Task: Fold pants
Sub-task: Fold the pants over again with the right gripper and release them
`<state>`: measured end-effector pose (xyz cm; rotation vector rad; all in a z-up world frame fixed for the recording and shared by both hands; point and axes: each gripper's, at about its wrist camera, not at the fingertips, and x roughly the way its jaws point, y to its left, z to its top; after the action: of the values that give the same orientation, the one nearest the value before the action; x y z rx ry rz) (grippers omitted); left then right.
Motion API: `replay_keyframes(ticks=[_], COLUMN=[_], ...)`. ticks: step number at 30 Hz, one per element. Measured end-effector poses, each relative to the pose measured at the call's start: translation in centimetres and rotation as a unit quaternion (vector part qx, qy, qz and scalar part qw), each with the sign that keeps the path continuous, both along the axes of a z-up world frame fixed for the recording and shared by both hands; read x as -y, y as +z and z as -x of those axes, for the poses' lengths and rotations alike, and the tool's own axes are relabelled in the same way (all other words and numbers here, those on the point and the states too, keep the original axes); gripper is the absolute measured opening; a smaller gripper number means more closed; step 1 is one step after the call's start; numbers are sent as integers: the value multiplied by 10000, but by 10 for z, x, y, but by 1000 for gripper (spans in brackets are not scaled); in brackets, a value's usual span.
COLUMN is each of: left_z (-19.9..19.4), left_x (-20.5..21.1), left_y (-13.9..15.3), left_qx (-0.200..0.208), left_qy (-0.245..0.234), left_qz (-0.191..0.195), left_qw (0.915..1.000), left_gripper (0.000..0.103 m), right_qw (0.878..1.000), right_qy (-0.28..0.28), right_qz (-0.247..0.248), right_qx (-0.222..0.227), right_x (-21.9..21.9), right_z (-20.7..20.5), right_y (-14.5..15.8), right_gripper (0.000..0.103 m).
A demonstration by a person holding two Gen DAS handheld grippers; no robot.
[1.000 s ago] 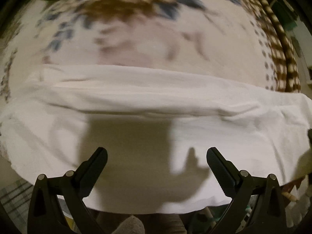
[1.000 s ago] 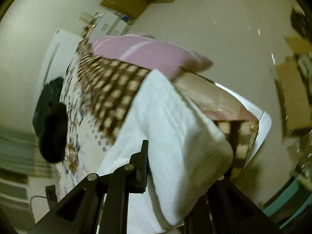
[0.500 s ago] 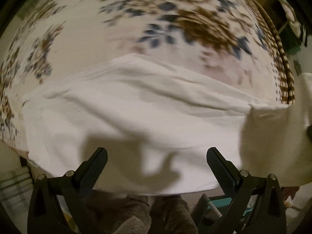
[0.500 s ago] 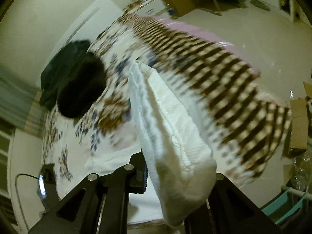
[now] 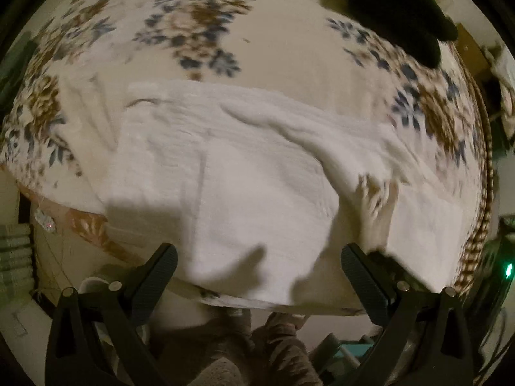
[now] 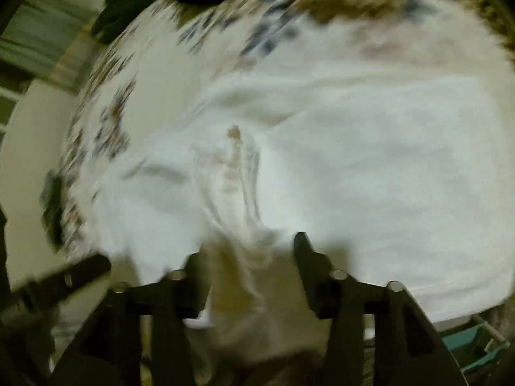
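Pants, white and soft, lie spread on the flowery bed cover, with one end bunched up between the fingers of the right gripper, which looks closed on the cloth, though the picture is blurry. The left gripper hangs wide open over the near edge and holds nothing, so the fold looks half done; next, the held end likely needs laying flat and smoothing. A dark bundle sits far back, out of the way.
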<state>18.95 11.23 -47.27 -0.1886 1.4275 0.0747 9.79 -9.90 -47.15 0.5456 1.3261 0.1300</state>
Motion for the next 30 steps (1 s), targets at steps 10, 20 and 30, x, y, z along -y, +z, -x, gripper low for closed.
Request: replay_keyframes(ticks=[10,20,30], left_z=[-25,2,23], left_x=[73,130,99], left_y=[-14,-83,-40], left_qx=[-27,-1201,-157], left_qy=[-357,-1124,-985], left_qz=[634,569,1087], left_qw=[9973,9847,9891], left_gripper=[103,17,4], right_qw=[9983,9898,9891], right_qy=[-557,-1282,-1308], right_qz=[-95,191,104], right_qx=[-125,-587,-672], right_x=[80,156,131], right_z=[58,74,61], right_y=[36,13,-4], right_gripper=[69,69,69])
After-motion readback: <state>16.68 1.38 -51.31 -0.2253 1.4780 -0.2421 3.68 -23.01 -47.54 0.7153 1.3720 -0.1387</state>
